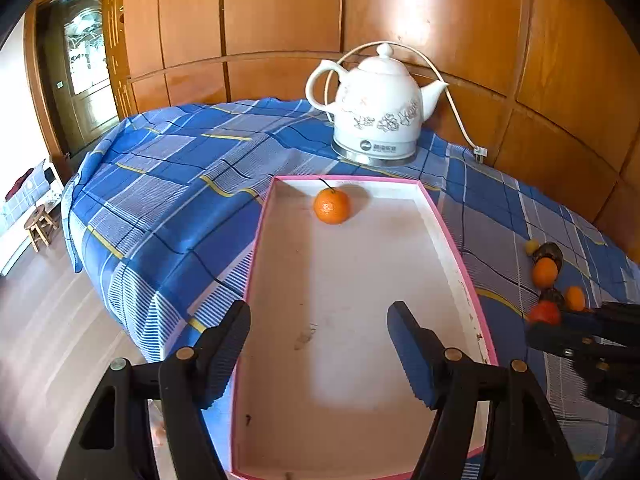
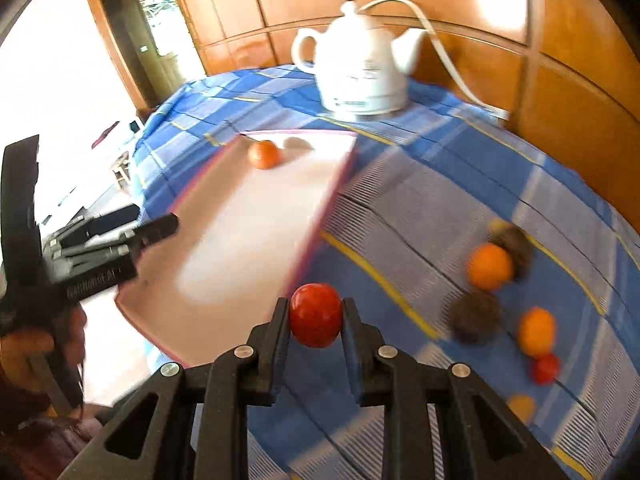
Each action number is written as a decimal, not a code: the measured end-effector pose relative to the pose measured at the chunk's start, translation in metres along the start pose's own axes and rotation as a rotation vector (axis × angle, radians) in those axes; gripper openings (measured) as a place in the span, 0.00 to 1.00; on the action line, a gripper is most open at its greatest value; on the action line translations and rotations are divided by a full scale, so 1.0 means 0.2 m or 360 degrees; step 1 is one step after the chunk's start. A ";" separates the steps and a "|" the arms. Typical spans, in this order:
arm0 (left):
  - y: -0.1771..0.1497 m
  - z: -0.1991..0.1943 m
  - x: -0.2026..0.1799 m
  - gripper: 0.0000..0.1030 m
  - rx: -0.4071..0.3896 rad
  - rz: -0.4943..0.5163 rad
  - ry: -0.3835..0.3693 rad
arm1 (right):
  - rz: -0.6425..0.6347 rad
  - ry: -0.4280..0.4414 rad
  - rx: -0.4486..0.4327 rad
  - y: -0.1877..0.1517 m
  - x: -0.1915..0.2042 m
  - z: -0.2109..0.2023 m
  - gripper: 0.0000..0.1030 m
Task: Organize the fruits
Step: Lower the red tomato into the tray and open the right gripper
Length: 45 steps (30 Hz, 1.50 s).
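Observation:
A pink-rimmed white tray [image 1: 460,256] lies on the blue plaid cloth and holds one orange mandarin [image 1: 331,206] at its far end. My left gripper [image 1: 320,354] is open and empty above the tray's near half. My right gripper [image 2: 315,322] is shut on a red tomato [image 2: 315,315] and holds it above the cloth beside the tray's right rim [image 2: 320,220]. The tomato also shows in the left wrist view [image 1: 543,313]. The mandarin shows in the right wrist view [image 2: 263,154]. Loose fruits lie to the right: two oranges [image 2: 490,267], two dark fruits [image 2: 474,316] and a small red one [image 2: 545,368].
A white ceramic kettle [image 1: 376,112] with a cord [image 1: 452,100] stands behind the tray, against the wooden wall panels [image 1: 280,20]. The table edge [image 1: 104,264] drops off to the floor on the left. A small wooden stool [image 1: 39,227] stands far left.

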<state>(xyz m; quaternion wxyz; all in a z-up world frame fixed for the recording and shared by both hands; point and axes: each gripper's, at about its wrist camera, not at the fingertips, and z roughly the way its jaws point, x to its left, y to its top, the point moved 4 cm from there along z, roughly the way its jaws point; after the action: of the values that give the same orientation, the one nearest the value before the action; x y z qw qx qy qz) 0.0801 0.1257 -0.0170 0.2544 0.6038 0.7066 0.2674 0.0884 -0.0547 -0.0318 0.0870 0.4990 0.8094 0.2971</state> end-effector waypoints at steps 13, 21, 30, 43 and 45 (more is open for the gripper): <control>-0.02 0.06 0.10 0.69 0.0051 -0.0088 -0.0016 | 0.0103 -0.0006 0.0035 0.22 0.08 0.30 0.26; -0.04 0.07 0.06 0.67 0.0099 -0.0076 -0.0075 | 0.0156 -0.0032 -0.0021 0.20 0.05 0.25 0.28; -0.04 -0.01 -0.08 0.67 0.0003 0.0082 -0.0128 | 0.0242 -0.0110 -0.0149 0.11 -0.07 0.01 0.29; -0.05 -0.09 -0.29 0.67 -0.0004 0.0284 -0.0281 | 0.0356 -0.0359 -0.0191 -0.13 -0.44 -0.37 0.30; -0.06 -0.08 -0.31 0.67 0.0028 0.0260 -0.0296 | 0.0383 -0.0408 -0.0203 -0.16 -0.51 -0.44 0.30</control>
<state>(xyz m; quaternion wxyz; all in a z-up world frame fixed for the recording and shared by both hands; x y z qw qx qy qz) 0.0698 0.0614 -0.0114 0.2910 0.6837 0.6307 0.2239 0.0761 -0.1871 0.0049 0.1848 0.6195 0.7057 0.2900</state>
